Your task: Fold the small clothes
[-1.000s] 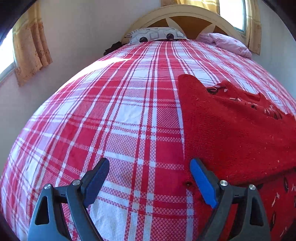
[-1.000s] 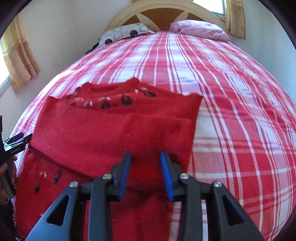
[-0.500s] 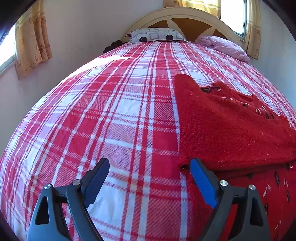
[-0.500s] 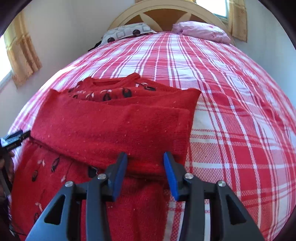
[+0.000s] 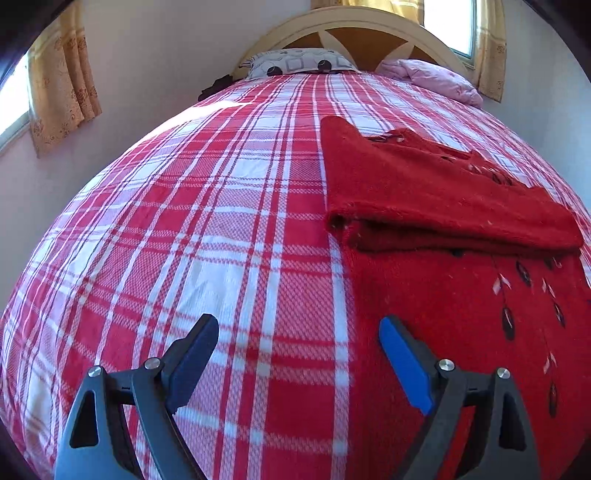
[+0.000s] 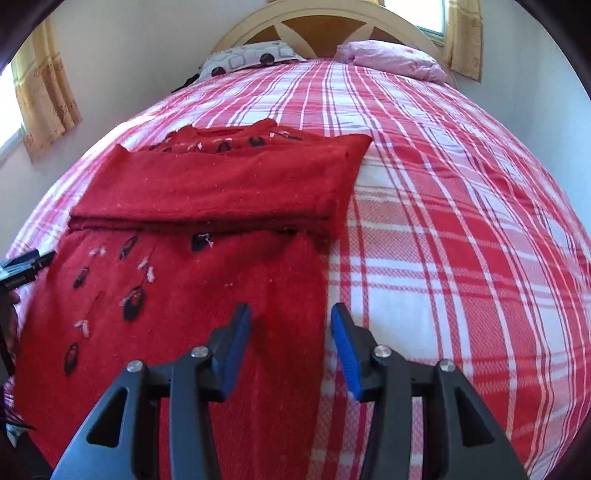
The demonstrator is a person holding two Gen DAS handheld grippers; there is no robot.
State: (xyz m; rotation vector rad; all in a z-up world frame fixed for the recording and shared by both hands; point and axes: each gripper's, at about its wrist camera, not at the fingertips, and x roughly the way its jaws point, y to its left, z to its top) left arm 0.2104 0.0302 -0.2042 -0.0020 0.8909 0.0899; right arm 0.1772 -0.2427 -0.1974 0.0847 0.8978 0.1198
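We find the red knitted sweater with dark leaf motifs (image 6: 192, 229) lying flat on the red-and-white plaid bedspread (image 6: 461, 221), toward the foot of the bed. Its upper part is doubled over into a thick band (image 5: 443, 206) across the body, while the lower body lies single. A second ago both tools sat right at that band's near edge; since then both have drawn back toward six o'clock, and the fold has stayed lying where it was put. We judge one fold finished and the lower hem next in line.

The right gripper (image 6: 291, 354) hovers over the sweater's right edge, its blue-padded fingers (image 6: 234, 350) opening with knit seen below the gap but nothing pinched. The left gripper (image 5: 299, 363) hangs with its fingers spread wide and empty, straddling the sweater's left edge, one finger over plaid, the other over knit.

At twelve o'clock lie a patterned grey pillow (image 6: 251, 57) and a pink pillow (image 6: 391, 59) against the arched wooden headboard (image 6: 325, 26).

At nine o'clock in the right view, a black tool tip (image 6: 22, 269) carries small white lettering, too blurred to read. We see no other writing.
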